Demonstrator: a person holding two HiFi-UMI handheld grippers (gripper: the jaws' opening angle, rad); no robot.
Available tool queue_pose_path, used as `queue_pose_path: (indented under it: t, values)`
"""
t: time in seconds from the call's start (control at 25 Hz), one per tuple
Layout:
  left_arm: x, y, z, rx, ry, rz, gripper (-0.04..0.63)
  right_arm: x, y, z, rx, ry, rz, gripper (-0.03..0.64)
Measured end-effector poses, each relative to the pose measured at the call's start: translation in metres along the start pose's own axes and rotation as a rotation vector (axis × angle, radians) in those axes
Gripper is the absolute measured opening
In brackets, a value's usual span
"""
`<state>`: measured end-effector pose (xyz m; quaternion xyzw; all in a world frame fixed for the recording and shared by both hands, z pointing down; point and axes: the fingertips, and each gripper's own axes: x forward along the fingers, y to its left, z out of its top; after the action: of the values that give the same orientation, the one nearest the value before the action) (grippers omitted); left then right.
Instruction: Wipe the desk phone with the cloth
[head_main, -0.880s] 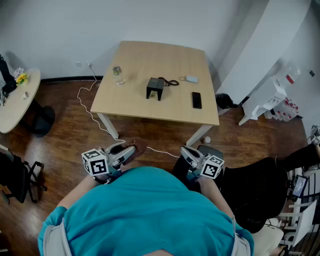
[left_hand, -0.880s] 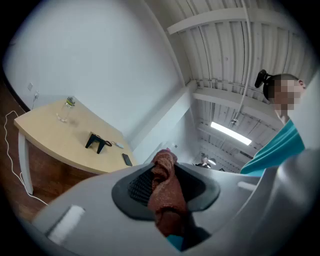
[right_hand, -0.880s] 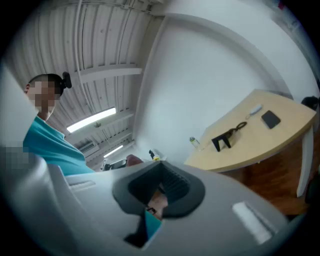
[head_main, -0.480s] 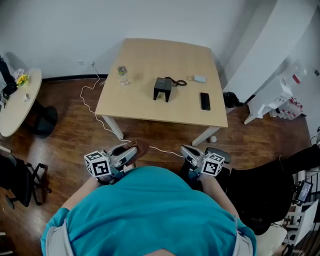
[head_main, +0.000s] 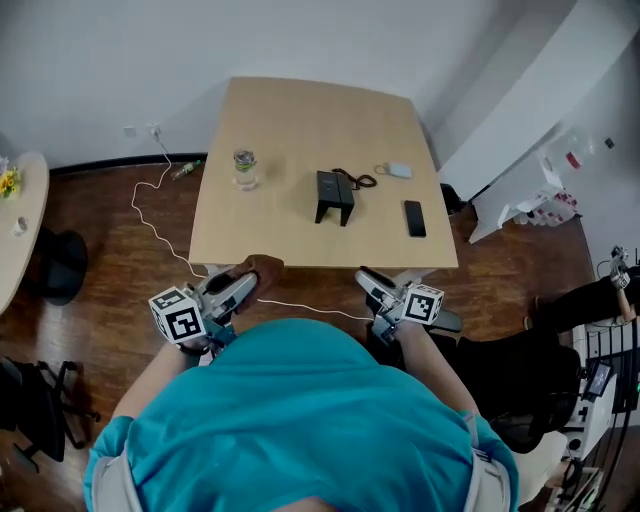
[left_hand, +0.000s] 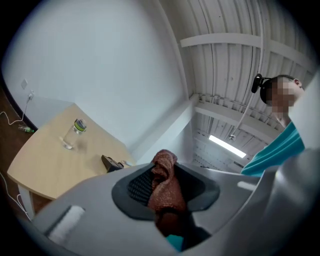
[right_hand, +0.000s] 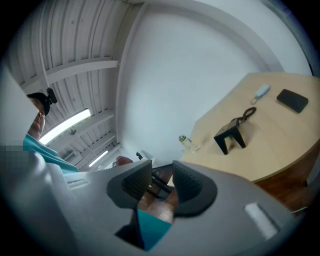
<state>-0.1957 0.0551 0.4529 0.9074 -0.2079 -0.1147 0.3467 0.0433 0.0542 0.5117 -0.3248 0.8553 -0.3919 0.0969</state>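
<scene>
Two grippers sit close to you. Your left gripper pinches the brown cloth — ready for wiping. Your right gripper is spread, holding nothing. The desk phone stands on the worktop, well apart — not reached yet.

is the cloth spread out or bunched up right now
Bunched up: the cloth is a crumpled reddish-brown wad pinched between the jaws of the left gripper, with folds sticking up past them.
</scene>
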Motion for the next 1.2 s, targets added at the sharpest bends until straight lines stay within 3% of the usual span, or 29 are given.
queue_pose_path:
  t: [0.24,0.4,0.44,0.68,0.84,1.12,1.2]
  values:
    - [0.013,0.051,0.014,-0.049,0.0,0.047,0.124,0.028,-0.064,0.017,0.153,0.025,-0.056,0.19]
    - [0.044,0.072,0.021,-0.045,0.013,0.104,0.124,0.025,-0.164,0.05,0.226,0.024,-0.194,0.215]
    - [0.054,0.076,0.023,-0.036,0.013,0.121,0.124,0.03,-0.186,0.061,0.242,0.023,-0.194,0.22]
    - [0.111,0.088,0.035,-0.06,-0.061,0.266,0.124,0.08,-0.281,0.095,0.27,0.149,-0.078,0.255]
    - [0.144,0.083,0.028,-0.033,0.012,0.314,0.124,0.126,-0.318,0.102,0.292,0.238,-0.017,0.27]
    - [0.139,0.114,0.033,-0.089,0.07,0.343,0.124,0.17,-0.349,0.091,0.533,0.179,0.023,0.279]
    - [0.134,0.127,0.036,-0.109,0.094,0.331,0.124,0.168,-0.356,0.087,0.608,0.135,0.025,0.235]
